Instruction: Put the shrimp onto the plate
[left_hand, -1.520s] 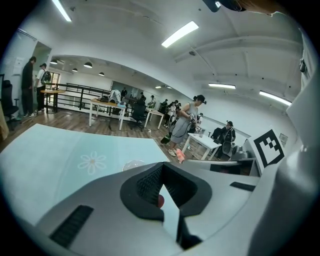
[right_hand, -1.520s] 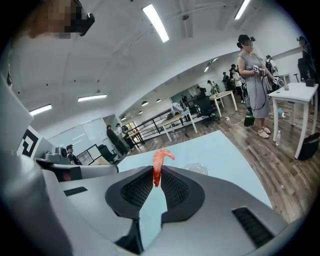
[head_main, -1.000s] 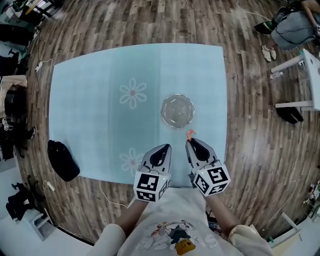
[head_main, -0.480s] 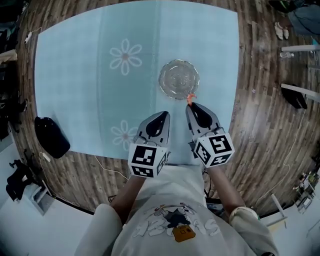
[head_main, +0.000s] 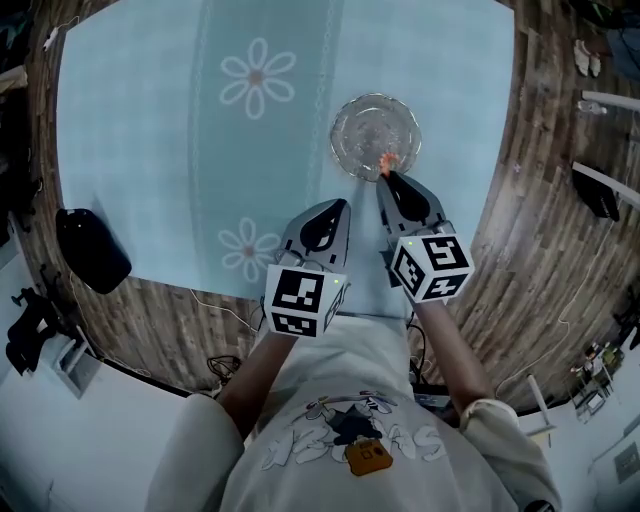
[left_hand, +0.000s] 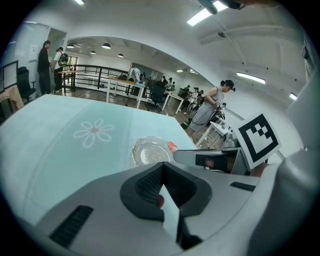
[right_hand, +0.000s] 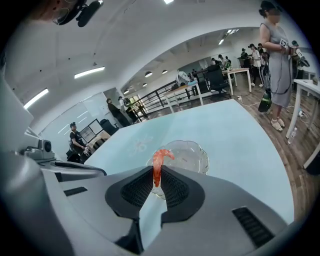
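The head view looks steeply down on a pale blue cloth-covered surface (head_main: 150, 150) printed with white daisies. A person holds one gripper in each hand.

The right gripper (head_main: 388, 176) has its fingers pinching an orange-pink shrimp (head_main: 386, 160). In the right gripper view the shrimp (right_hand: 159, 161) is held by its lower end only, and its curled body stands up past the fingertips. It hangs over the near right edge of a clear glass plate (head_main: 341, 140) with a scalloped rim (the plate holds nothing). The left gripper (head_main: 334, 208) is held back from the plate, its fingers pressed together on nothing.

Likely risks from here:
- The shrimp is above the rim, not the centre of the plate. Let go now, it could strike the edge and tumble onto the cloth.
- The grip looks thin and covers only one end, so a quick swing might make the shrimp pivot or slip out early.
- The glass plate looks light. If the fingers drop too low they could knock or slide it, and the left gripper is not steadying it.

Writing: no brand or label can be read. The cubes (head_main: 430, 266) on the grippers carry black-and-white square markers, not words. The lettering on the person's printed shirt (head_main: 350, 450) is too distorted to read.
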